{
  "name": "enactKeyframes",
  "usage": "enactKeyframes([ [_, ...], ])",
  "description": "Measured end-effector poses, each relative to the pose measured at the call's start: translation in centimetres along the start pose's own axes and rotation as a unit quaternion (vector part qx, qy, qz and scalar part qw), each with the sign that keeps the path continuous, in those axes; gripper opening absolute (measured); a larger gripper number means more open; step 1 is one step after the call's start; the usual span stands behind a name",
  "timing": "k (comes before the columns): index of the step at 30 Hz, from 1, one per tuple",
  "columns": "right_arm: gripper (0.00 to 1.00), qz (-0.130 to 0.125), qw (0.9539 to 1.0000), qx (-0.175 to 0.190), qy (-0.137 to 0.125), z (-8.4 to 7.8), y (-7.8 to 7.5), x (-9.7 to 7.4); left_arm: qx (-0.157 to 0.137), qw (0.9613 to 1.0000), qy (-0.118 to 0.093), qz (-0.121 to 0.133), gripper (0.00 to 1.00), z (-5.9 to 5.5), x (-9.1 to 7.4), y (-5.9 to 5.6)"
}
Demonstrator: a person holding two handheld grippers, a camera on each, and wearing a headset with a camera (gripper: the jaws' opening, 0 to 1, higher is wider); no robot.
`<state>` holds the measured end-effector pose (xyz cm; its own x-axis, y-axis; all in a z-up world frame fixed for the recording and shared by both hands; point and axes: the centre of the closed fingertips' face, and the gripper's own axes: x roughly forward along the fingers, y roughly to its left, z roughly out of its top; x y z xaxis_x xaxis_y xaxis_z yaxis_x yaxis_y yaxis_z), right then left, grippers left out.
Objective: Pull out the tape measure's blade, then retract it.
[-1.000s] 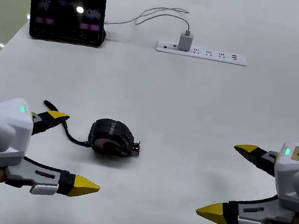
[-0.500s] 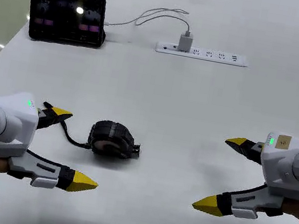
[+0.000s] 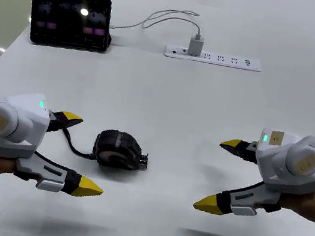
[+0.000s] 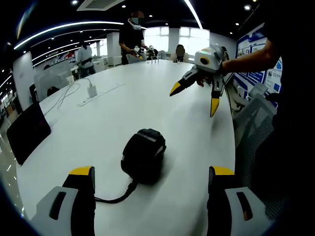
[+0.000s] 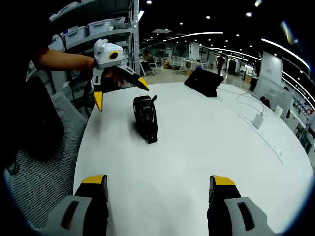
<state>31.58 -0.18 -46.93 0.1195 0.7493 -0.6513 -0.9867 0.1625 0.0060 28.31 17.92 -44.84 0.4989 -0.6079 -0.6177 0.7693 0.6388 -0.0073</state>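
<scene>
A black, round tape measure [image 3: 118,149] lies on the white bench [image 3: 183,110], left of centre in the head view, a black cord [image 3: 73,143] trailing left. The white, yellow-tipped left gripper [image 3: 84,154] hovers at lower left, jaws spread wide — not touching it. At lower right the right gripper [image 3: 216,174] gapes too, empty, well apart. A dark tablet [image 3: 71,18] stands upper left.

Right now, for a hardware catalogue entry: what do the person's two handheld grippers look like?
The left gripper and right gripper match. Each has a rounded white housing with a small green light and a tan sticker, and grey-and-black jaws ending in pointed yellow tips.
</scene>
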Motion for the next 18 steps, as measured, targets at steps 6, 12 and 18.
enactKeyframes([
  [6, 0.78, 0.011, 0.9999, -0.013, -0.001, 0.9, -0.2, 1.2, 0.014, 0.9999, 0.002, -0.007, 0.86, 0.3, 0.3, 0.5],
  [12, 0.73, 0.023, 0.9994, -0.025, -0.003, 1.6, -0.4, 2.6, 0.023, 0.9996, 0.011, -0.014, 0.79, 0.3, 0.7, 1.0],
  [18, 0.67, 0.03, 0.999, -0.032, -0.006, 2.5, -0.4, 4.0, 0.034, 0.9989, 0.018, -0.027, 0.72, 0.4, 1.1, 1.2],
])
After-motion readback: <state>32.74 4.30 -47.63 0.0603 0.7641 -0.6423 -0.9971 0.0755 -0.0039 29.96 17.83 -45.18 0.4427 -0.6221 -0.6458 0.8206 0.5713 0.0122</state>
